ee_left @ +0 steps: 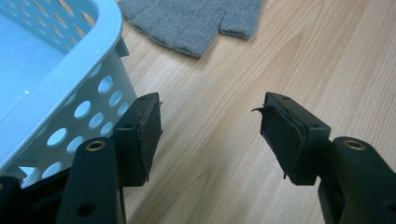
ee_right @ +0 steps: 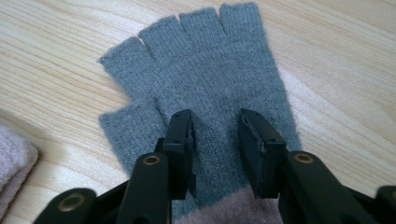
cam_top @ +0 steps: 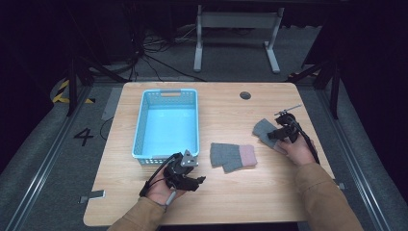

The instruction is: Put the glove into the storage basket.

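Light blue basket (cam_top: 166, 122) standing on the wooden table (cam_top: 216, 202), taken as landmark. Just off its near corner, left gripper (cam_top: 196, 181) held in a hand, jaws spread wide over bare wood. Right of the basket, a grey glove with pink cuff (cam_top: 233, 156) lying flat. Farther right, a second grey glove (ee_right: 205, 84), fingerless, flat; right gripper (ee_right: 215, 140) poised over its palm, jaws partly apart, clamping nothing.

Two grey, pink-cuffed fingerless gloves (cam_top: 233, 156) (cam_top: 263, 129) flat beside an empty blue basket (cam_top: 166, 122).
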### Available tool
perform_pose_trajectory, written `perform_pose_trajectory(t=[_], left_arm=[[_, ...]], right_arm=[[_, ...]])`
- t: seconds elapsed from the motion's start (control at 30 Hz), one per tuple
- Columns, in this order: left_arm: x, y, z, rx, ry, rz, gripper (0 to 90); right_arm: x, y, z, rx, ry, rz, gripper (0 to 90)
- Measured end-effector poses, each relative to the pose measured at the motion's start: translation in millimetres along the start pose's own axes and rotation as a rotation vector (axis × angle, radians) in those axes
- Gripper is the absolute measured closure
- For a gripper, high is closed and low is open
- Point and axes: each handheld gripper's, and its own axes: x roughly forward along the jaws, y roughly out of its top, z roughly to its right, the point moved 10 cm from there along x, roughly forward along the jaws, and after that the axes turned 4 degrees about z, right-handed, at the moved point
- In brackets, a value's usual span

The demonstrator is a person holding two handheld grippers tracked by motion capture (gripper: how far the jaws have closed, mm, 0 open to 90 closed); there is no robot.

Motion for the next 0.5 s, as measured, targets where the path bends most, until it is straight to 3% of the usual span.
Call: perform_pose_trajectory(t=[0.27, 0.5], left_arm=[[-0.1, 0.0, 0.0, 0.001, 0.000, 0.001, 38.7], [-0.9, -0.5, -0.7, 0.001, 0.000, -0.006, 38.7]], right_arm=[[-1.0, 0.4, -0.5, 0.000, -0.010, 0.005, 77.7], [-5.7, 2.3, 1.4, 0.002, -0.023, 0.010, 79.7]])
